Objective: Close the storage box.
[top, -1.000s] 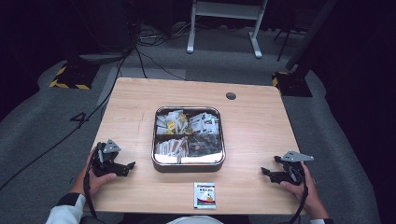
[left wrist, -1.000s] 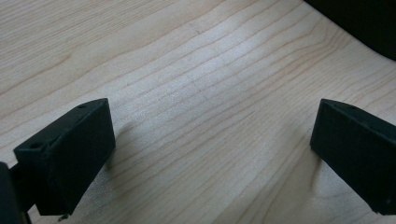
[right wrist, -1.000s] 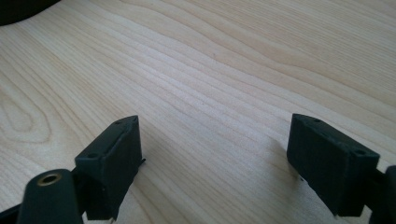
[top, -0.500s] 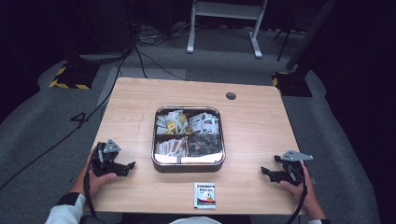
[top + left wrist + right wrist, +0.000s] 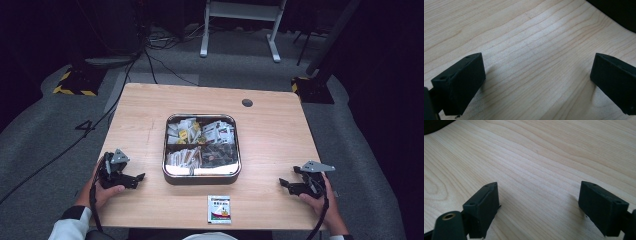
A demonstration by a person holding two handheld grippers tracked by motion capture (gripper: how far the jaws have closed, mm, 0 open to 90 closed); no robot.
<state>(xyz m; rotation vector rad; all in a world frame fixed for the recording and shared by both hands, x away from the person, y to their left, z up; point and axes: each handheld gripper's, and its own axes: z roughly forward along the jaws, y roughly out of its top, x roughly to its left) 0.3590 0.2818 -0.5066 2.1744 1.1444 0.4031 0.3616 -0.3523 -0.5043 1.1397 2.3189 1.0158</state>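
Observation:
A square metal tin (image 5: 202, 170) with four compartments full of small packets sits at the middle of the wooden table (image 5: 270, 135). A single white, red and green packet (image 5: 219, 208) lies flat near the front edge, just in front of the tin. My left gripper (image 5: 139, 179) rests on the table left of the tin, open, jaws pointing toward it. My right gripper (image 5: 283, 184) rests at the right, open, pointing left. The left gripper (image 5: 536, 80) and the right gripper (image 5: 537, 207) each show wide jaws over bare wood with nothing between them.
A dark round cable hole (image 5: 247, 103) marks the table's far right. Cables (image 5: 150, 60) run over the grey floor behind the table, and a white stand (image 5: 240, 25) is at the back. Bare wood lies on both sides of the tin.

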